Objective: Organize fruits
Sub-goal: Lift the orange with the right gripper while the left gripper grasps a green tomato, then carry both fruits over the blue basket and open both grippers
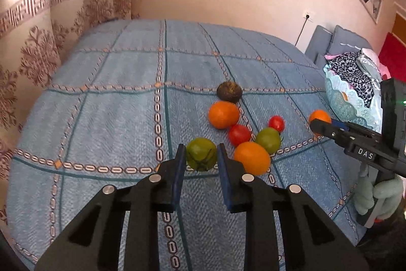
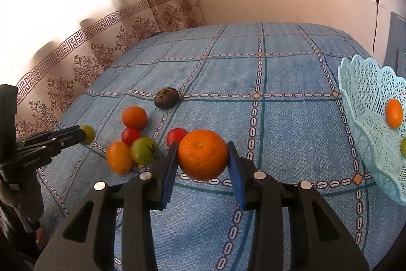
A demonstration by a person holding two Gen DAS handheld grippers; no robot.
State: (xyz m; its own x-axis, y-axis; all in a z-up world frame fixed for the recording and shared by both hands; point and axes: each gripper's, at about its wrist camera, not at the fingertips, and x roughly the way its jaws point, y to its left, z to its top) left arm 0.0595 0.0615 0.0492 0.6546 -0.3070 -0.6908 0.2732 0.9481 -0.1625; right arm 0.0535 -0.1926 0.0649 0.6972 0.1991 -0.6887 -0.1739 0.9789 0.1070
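Observation:
My left gripper (image 1: 200, 153) is shut on a green tomato (image 1: 201, 154); it also shows in the right wrist view (image 2: 87, 134). My right gripper (image 2: 203, 154) is shut on a large orange (image 2: 202, 154), also seen in the left wrist view (image 1: 319, 116). On the blue bedspread lie an orange fruit (image 1: 223, 114), a dark round fruit (image 1: 229, 91), two red tomatoes (image 1: 239, 134) (image 1: 276, 123), a green tomato (image 1: 268, 139) and an orange tomato (image 1: 252, 157). A pale blue lattice basket (image 2: 365, 103) at the right holds an orange fruit (image 2: 394, 113).
The bed (image 1: 121, 98) is bounded by curtains (image 1: 33, 47) on the left and a wall behind. Cushions and a pile of clothes (image 1: 352, 70) lie at the far right. A cable (image 1: 302, 32) hangs from a wall socket.

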